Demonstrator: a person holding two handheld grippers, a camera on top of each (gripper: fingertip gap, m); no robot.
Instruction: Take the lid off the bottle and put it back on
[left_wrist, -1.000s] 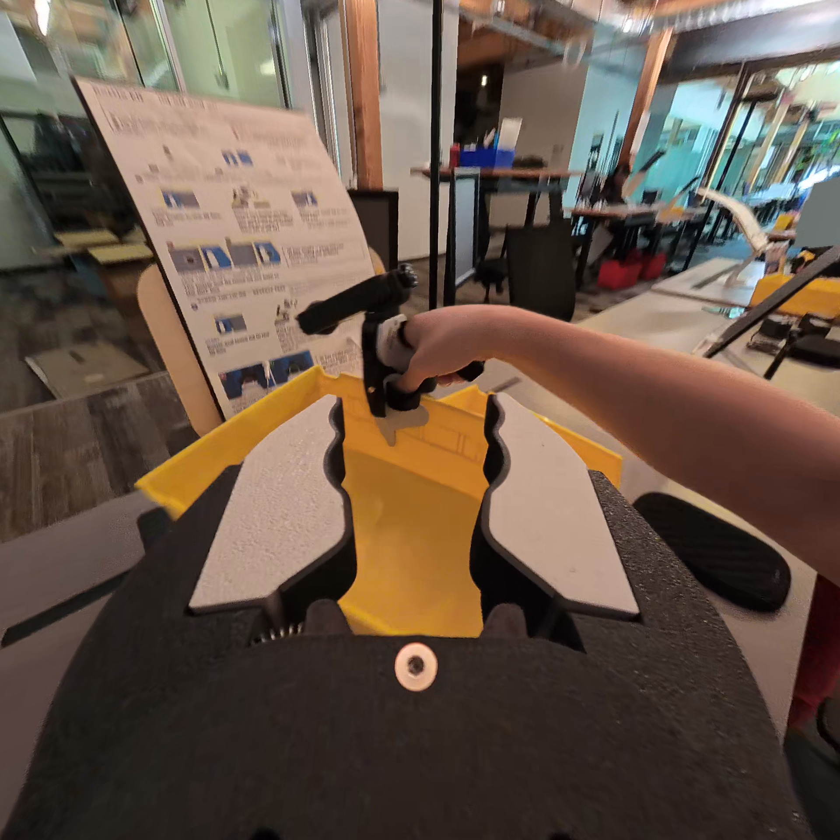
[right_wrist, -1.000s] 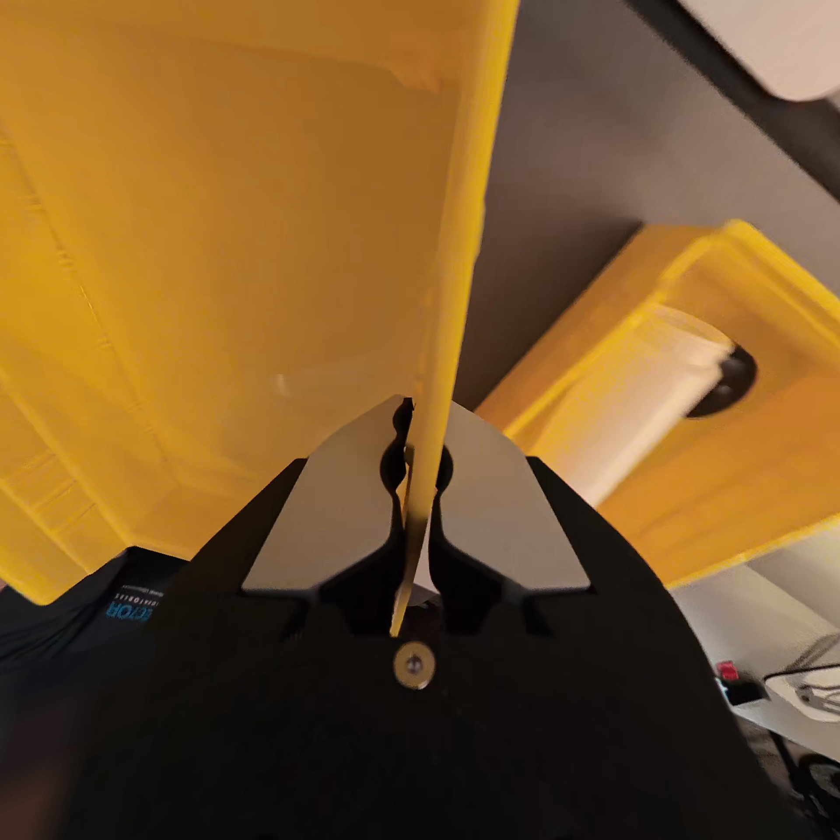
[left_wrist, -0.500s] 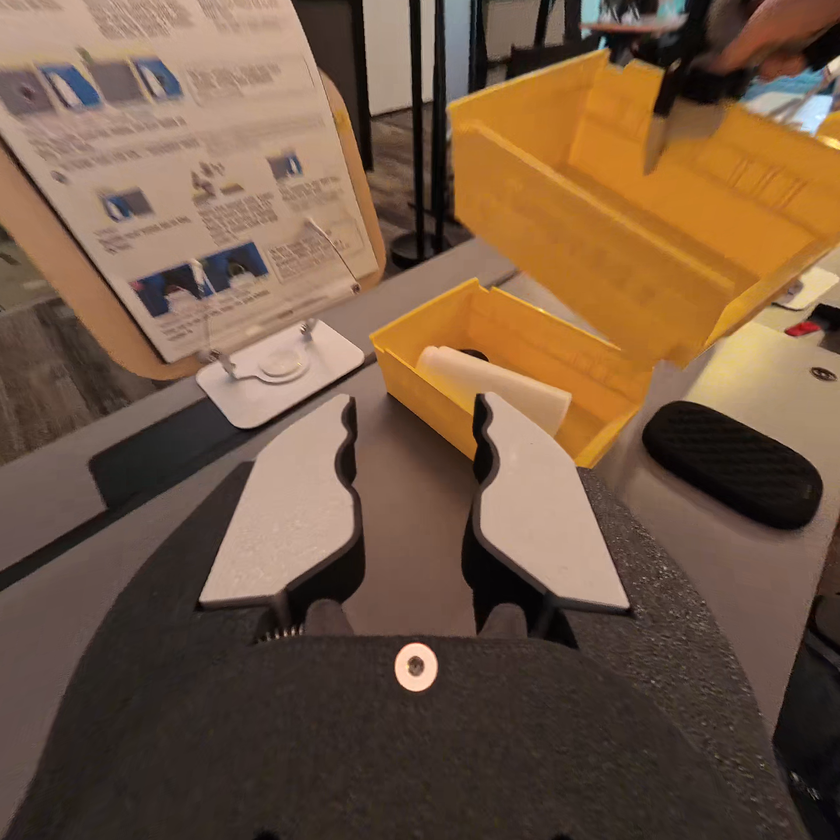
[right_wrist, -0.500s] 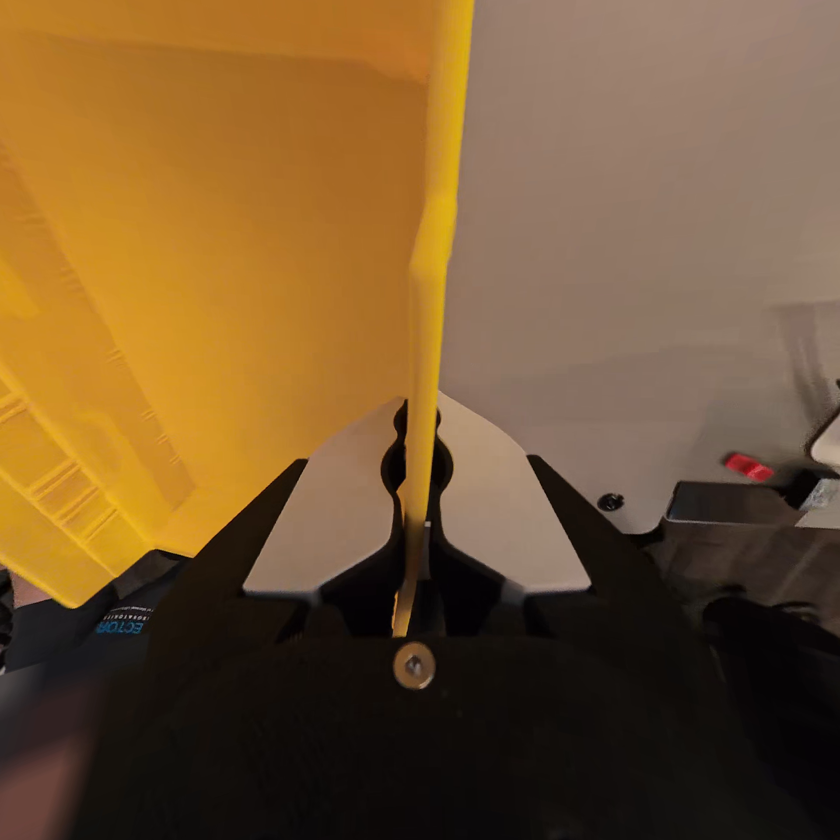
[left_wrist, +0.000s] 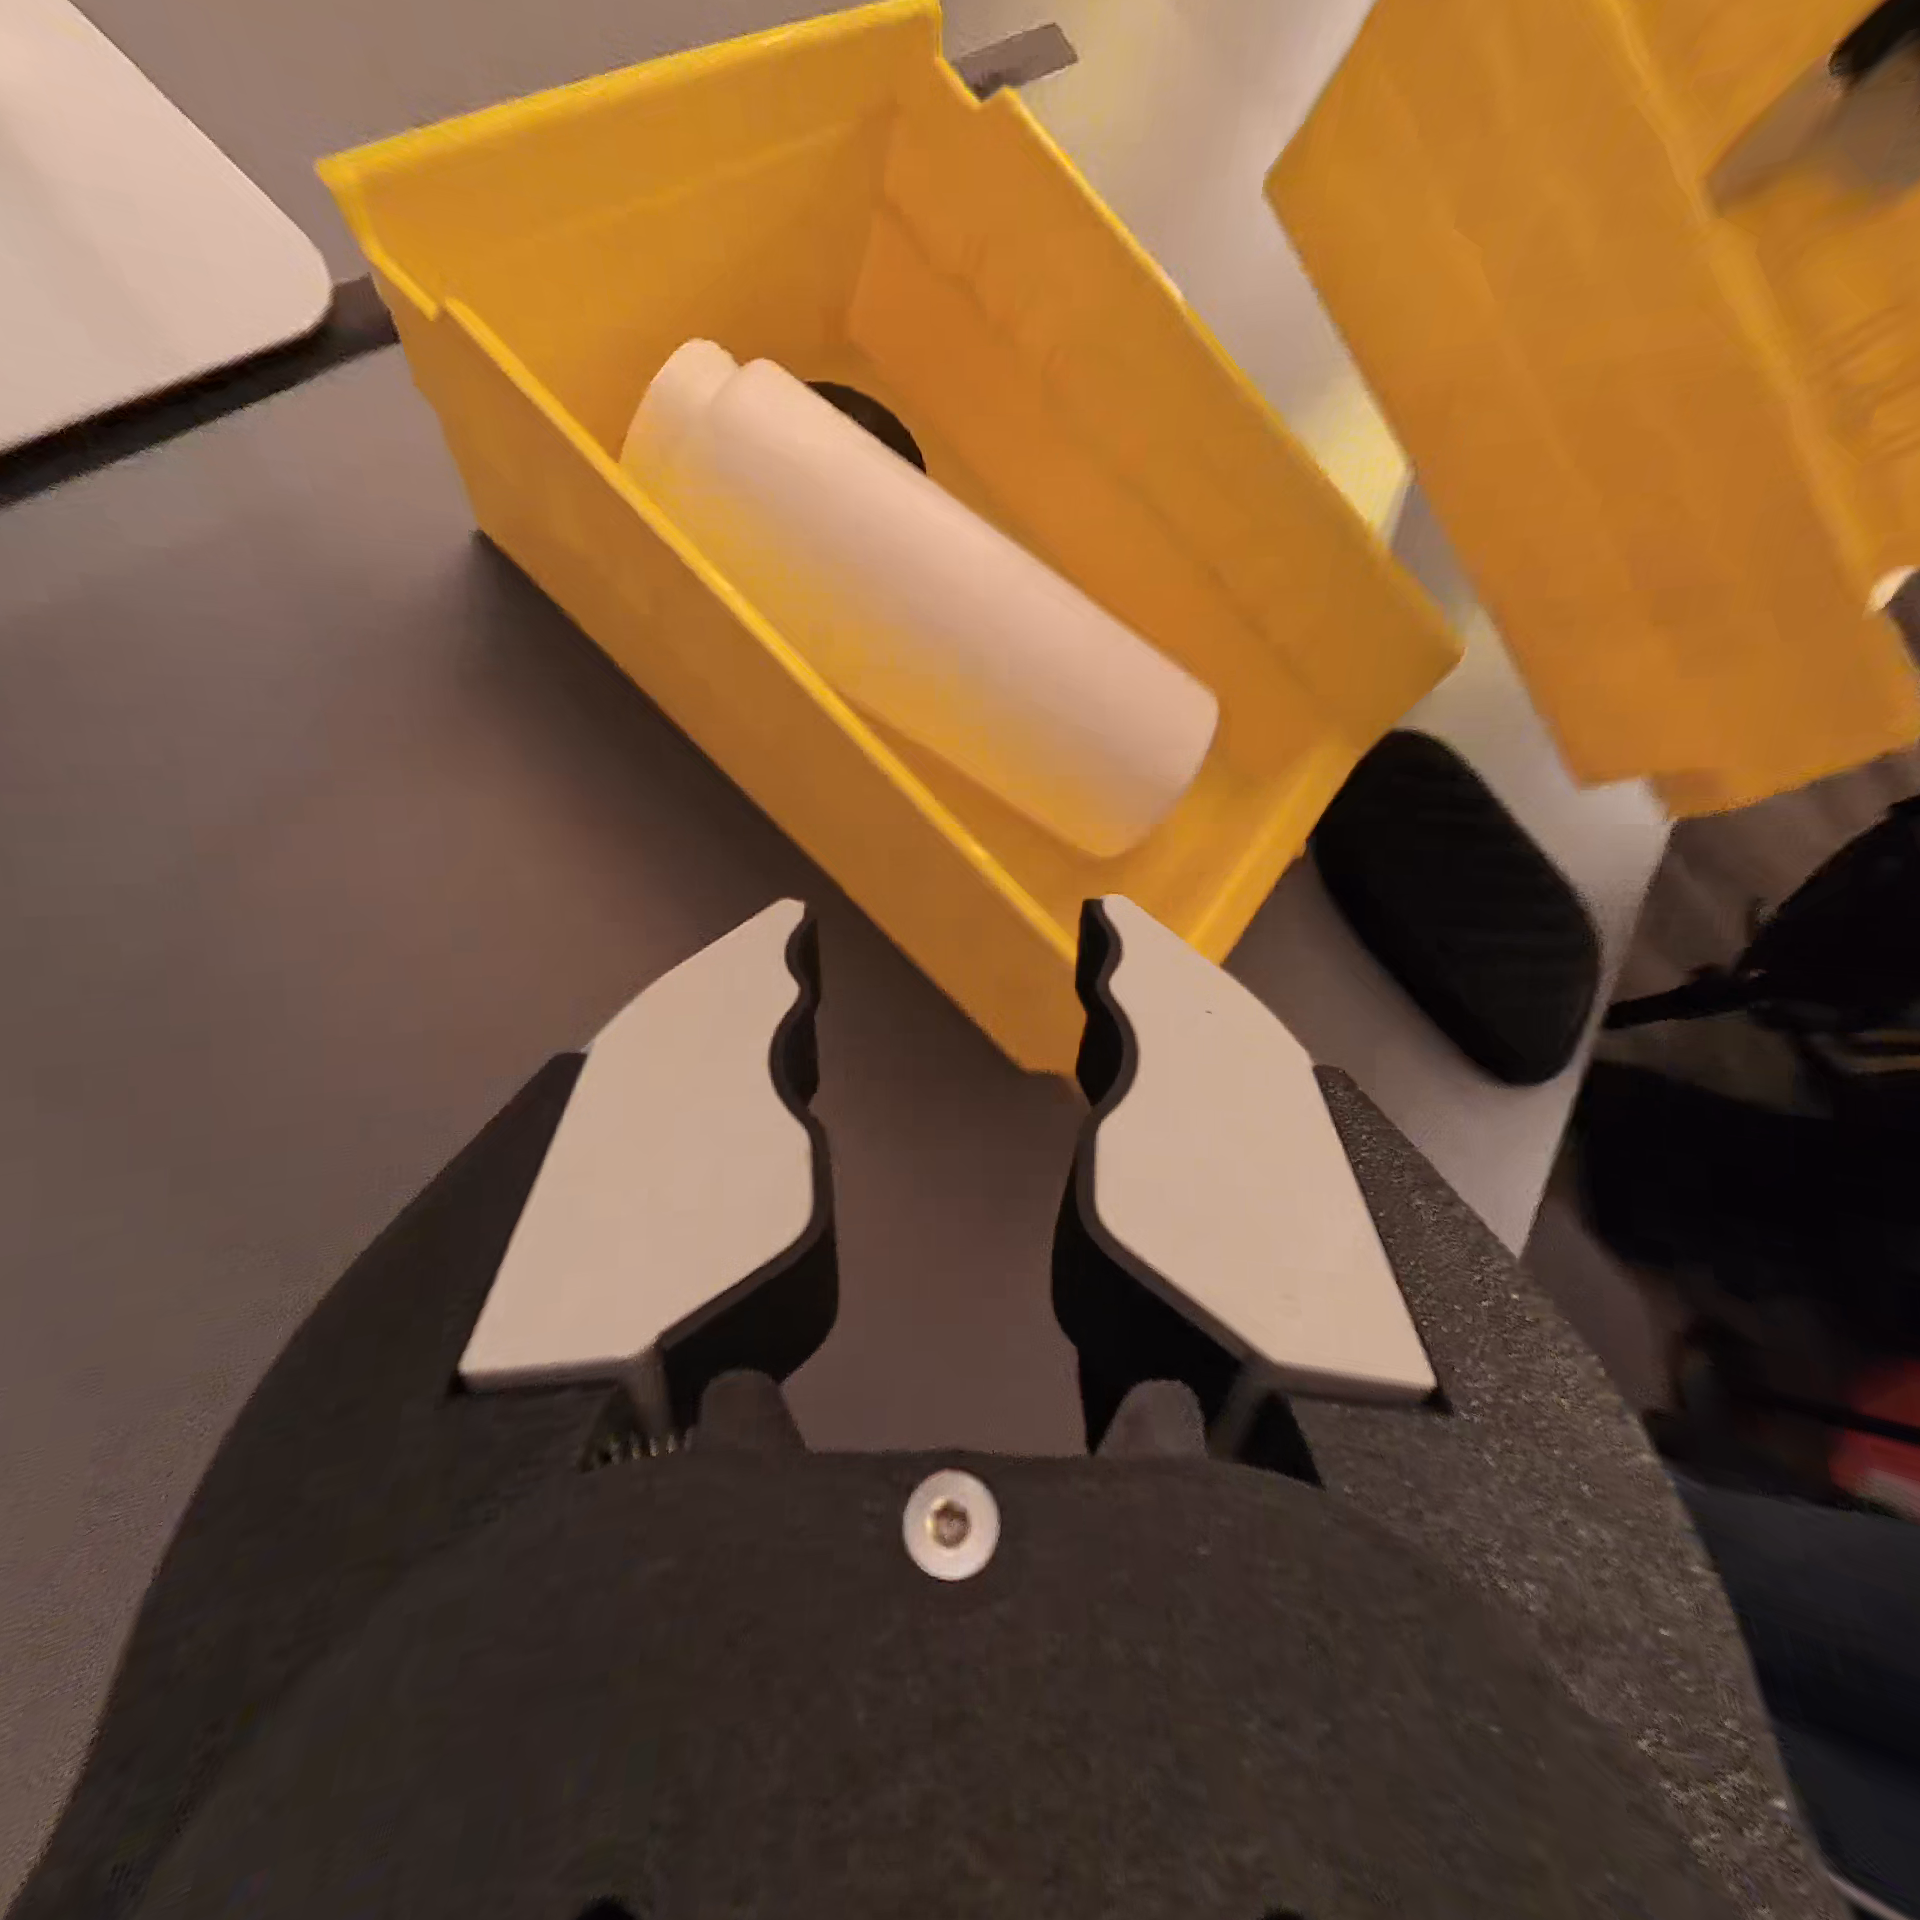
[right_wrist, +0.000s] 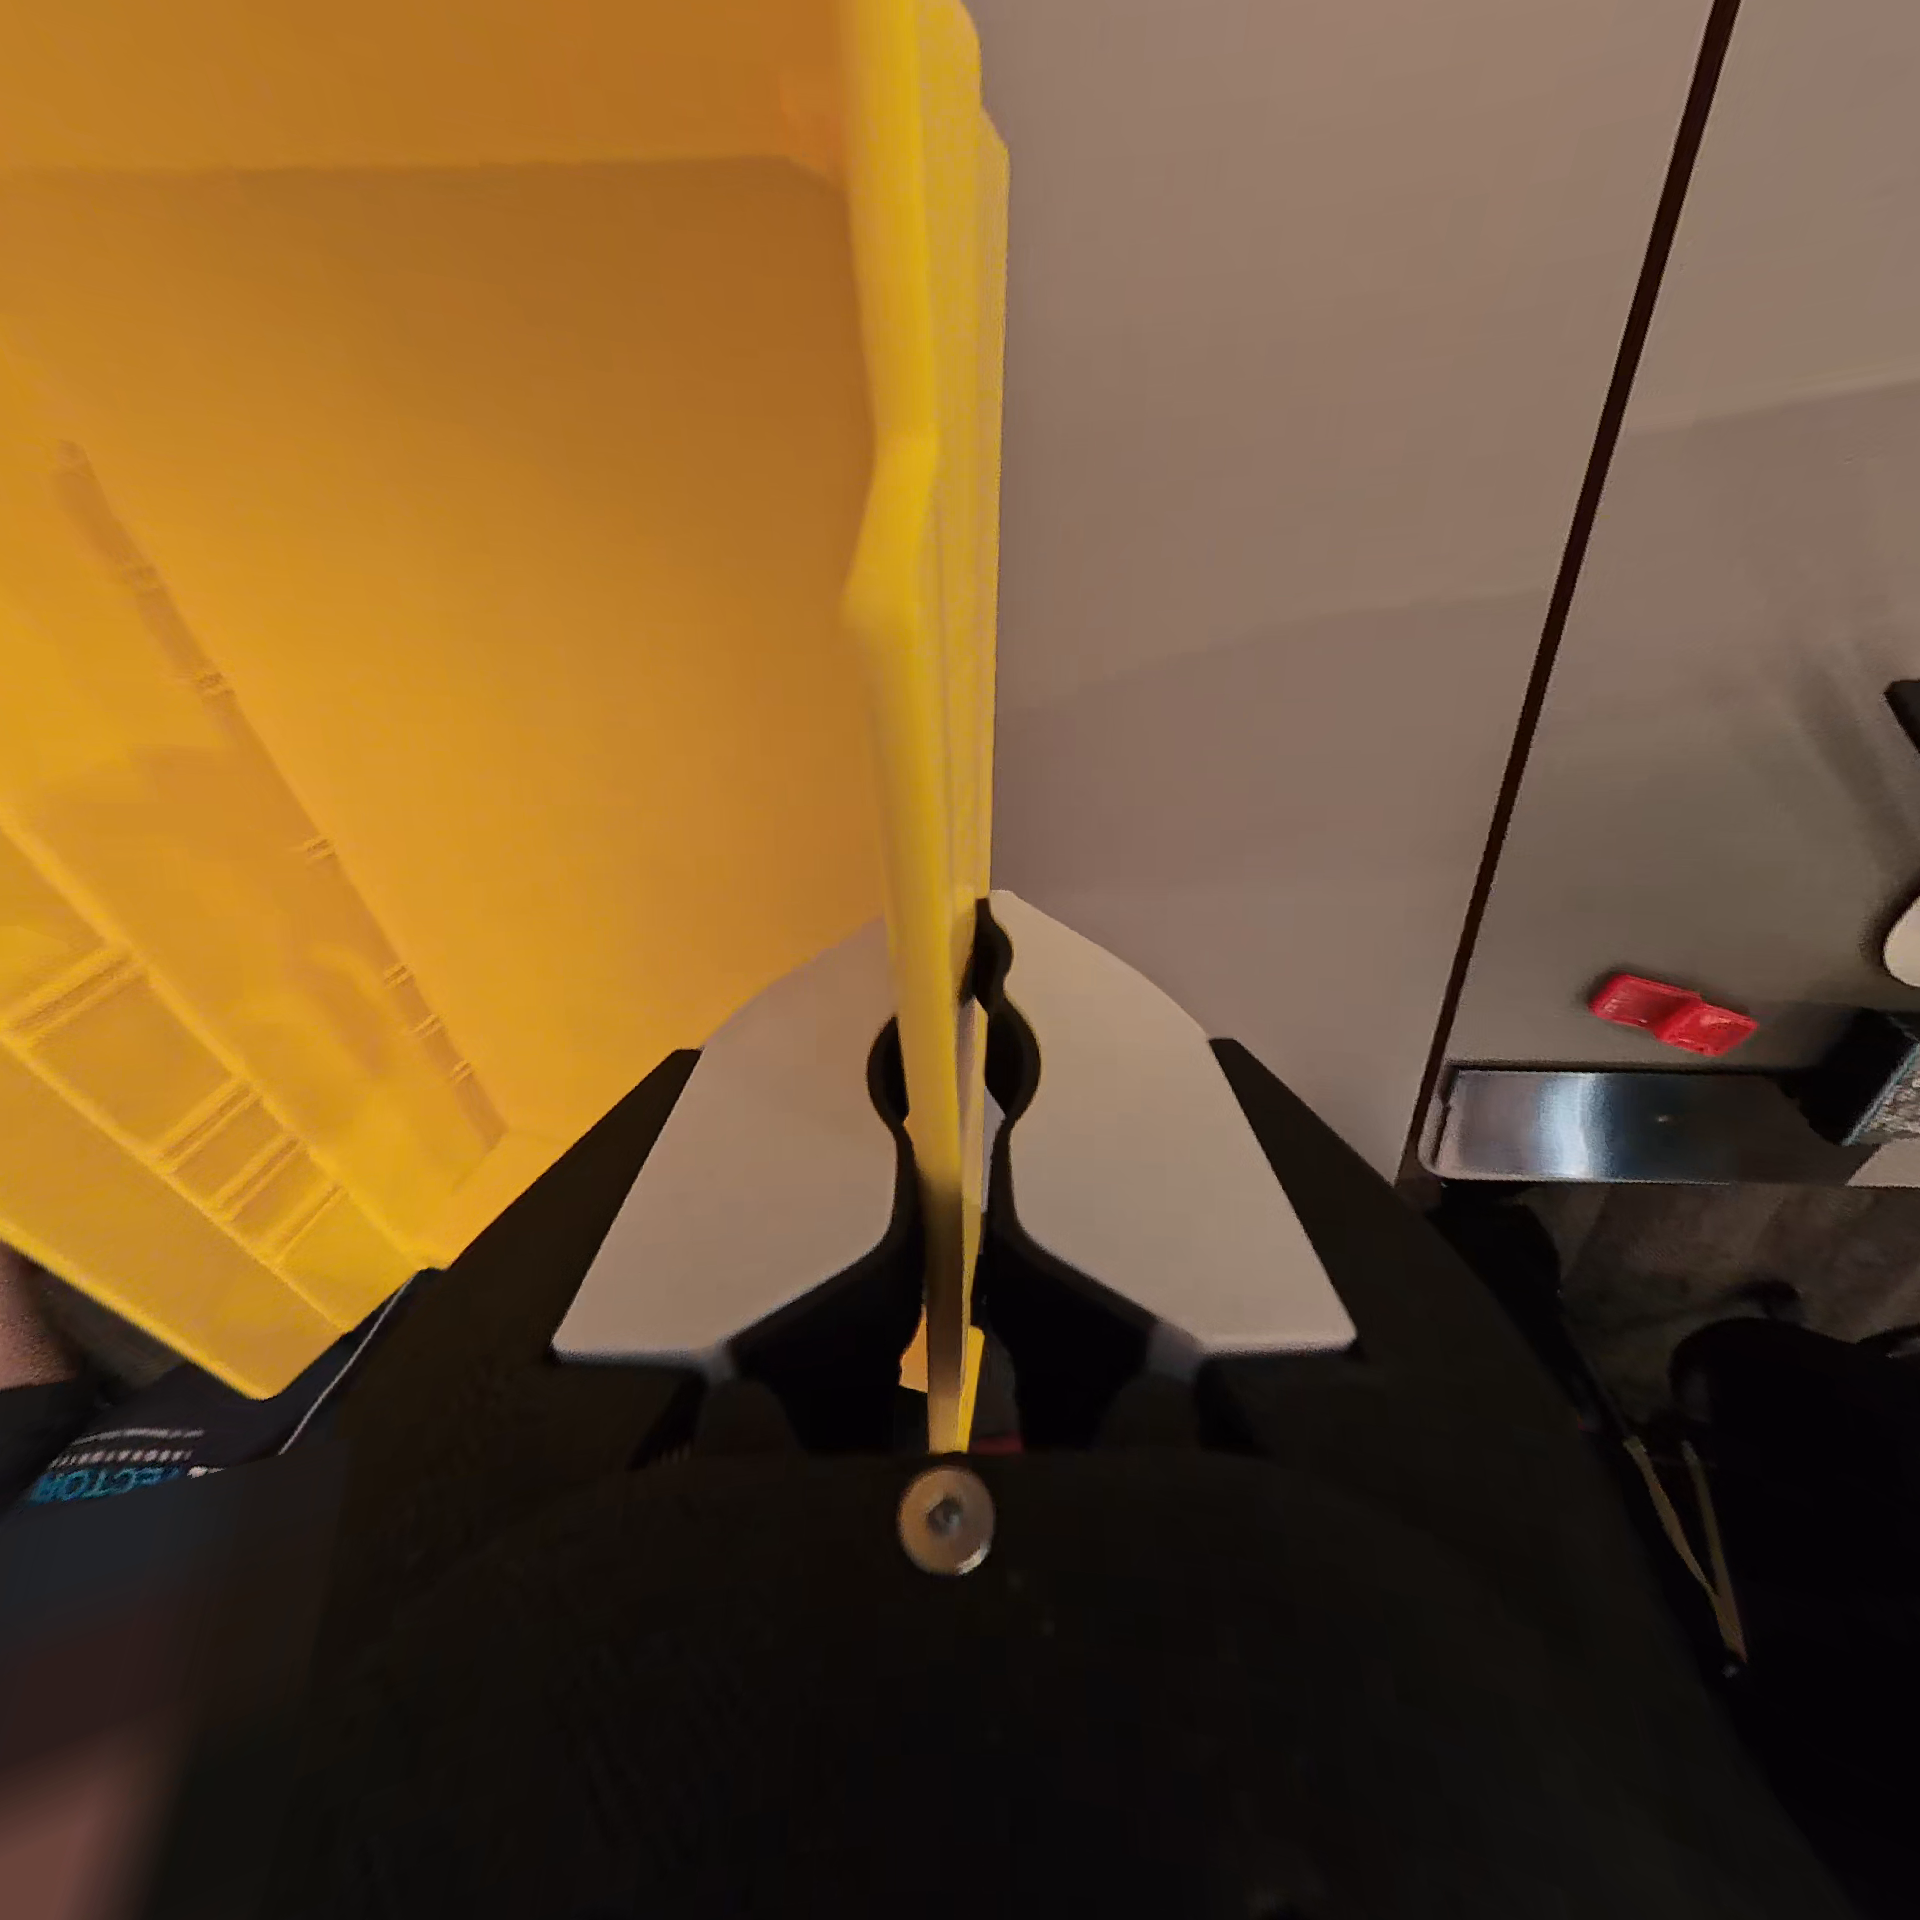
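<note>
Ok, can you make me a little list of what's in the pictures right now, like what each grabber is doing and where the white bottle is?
left hand-held gripper: open, holding nothing, just in front of the yellow bin on the table
right hand-held gripper: shut on a wall of the second yellow bin, holding it up in the air
yellow bin on the table: sits on the dark table
bottle: white, lying on its side inside that bin
lid: cannot tell
black case: beside the bin

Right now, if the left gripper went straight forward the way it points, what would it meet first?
Probably the near wall of the yellow plastic bin resting on the dark table. The open left gripper points at that wall, with the white bottle lying inside beyond it. Depth is unclear.
</note>
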